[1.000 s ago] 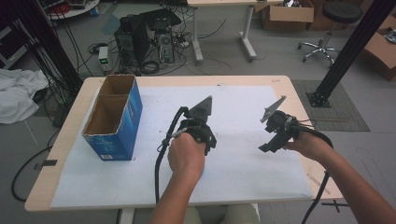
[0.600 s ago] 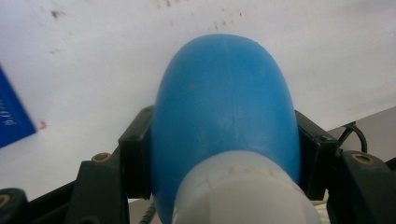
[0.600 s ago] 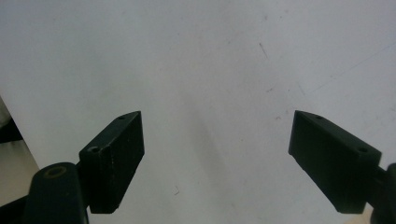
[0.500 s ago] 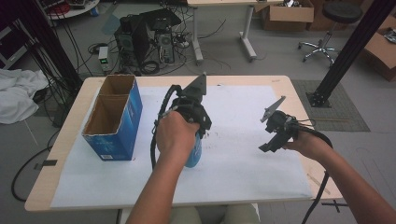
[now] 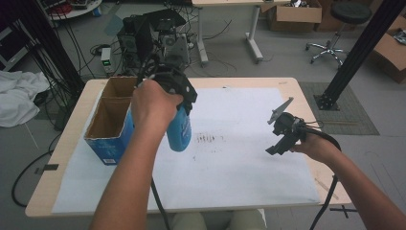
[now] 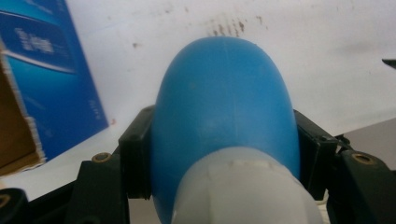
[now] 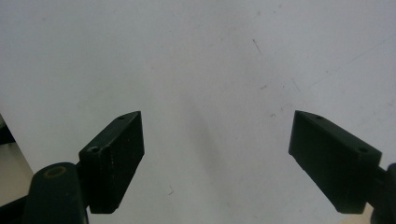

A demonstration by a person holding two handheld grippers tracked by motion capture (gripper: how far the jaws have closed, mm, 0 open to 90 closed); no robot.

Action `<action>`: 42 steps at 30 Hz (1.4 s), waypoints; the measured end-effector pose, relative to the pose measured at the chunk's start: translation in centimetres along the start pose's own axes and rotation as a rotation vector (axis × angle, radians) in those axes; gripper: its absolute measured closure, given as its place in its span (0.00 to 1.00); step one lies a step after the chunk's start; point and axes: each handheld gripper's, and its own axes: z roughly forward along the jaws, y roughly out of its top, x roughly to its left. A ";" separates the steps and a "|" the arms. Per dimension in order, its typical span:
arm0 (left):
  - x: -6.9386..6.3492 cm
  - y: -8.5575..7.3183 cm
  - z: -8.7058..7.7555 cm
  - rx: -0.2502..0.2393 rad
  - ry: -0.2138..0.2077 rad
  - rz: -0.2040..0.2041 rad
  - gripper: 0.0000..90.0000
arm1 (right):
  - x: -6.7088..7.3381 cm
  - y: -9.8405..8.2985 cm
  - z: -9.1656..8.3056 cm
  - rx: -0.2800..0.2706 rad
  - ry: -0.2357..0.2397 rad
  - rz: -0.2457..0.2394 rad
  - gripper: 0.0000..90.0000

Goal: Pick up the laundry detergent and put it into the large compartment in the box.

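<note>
A blue bottle (image 5: 179, 130) with a white neck hangs above the white paper, just right of the blue cardboard box (image 5: 109, 143). My left gripper (image 5: 185, 106) is shut on its upper part and points down. In the left gripper view the bottle (image 6: 224, 102) sits between both black jaws, its white end nearest the camera, and the box (image 6: 46, 70) is at the left. My right gripper (image 5: 272, 149) is low over the paper at the right; its jaws (image 7: 217, 144) stand wide apart with nothing between them.
The open-topped box has two brown compartments. A white paper sheet (image 5: 239, 158) covers most of the wooden table (image 5: 311, 105), with dark smudges (image 5: 207, 139) near the middle. Computers and cables (image 5: 143, 33) stand on the floor behind the far edge.
My left hand has lifted the blue bottle off the paper and carried it up and left, toward the box. The right gripper has stayed put.
</note>
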 end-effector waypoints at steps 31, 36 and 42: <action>12.6 0.1 -7.0 -0.086 0.137 -0.209 0.42 | -1.5 0.0 0.4 0.018 0.009 0.037 0.20; 13.7 0.0 -6.9 -0.089 0.150 -0.213 0.42 | -1.7 0.1 0.4 0.019 0.004 0.042 0.20; 15.2 -0.1 -6.0 -0.100 0.156 -0.212 0.42 | -1.8 0.2 0.4 0.023 0.000 0.045 0.20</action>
